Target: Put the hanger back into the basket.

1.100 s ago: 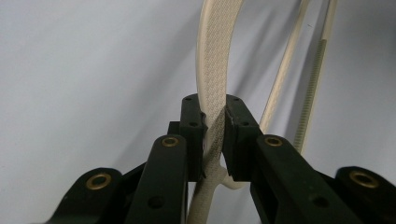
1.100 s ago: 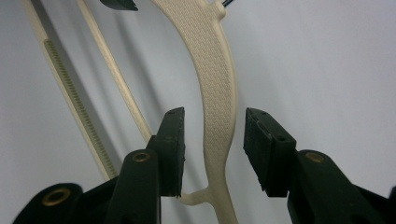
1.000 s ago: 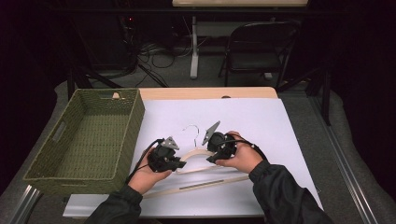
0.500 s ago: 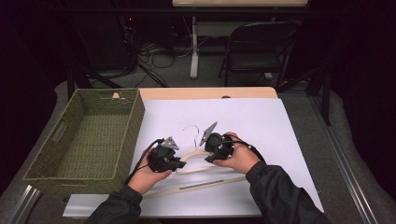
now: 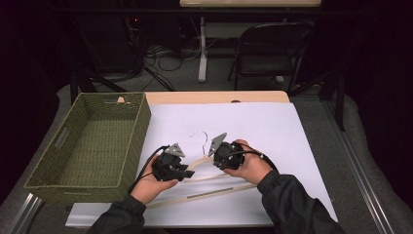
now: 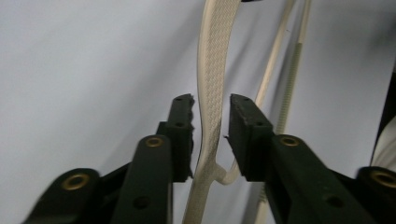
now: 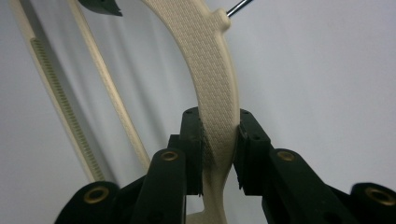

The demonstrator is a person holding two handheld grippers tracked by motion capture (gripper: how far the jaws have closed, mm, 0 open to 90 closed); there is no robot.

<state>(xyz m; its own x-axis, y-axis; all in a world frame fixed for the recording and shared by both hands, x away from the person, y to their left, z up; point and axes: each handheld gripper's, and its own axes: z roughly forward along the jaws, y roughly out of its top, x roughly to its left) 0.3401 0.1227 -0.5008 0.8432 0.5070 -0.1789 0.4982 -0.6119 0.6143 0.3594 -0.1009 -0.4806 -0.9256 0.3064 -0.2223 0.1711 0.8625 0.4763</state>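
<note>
Right gripper view: claw (image 7: 219,135) clamping hanger (image 7: 212,70)

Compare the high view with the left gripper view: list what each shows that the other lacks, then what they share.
High view alone: the green woven basket at the table's left, the hanger's metal hook, both hands with their tongs, and a chair beyond the table.

Left gripper view alone: the left tongs close up, jaws just opened, standing apart on either side of the hanger's textured arm with a gap showing at each pad.

Shared: the cream hanger, its ribbed lower bar, and the white table surface.
</note>
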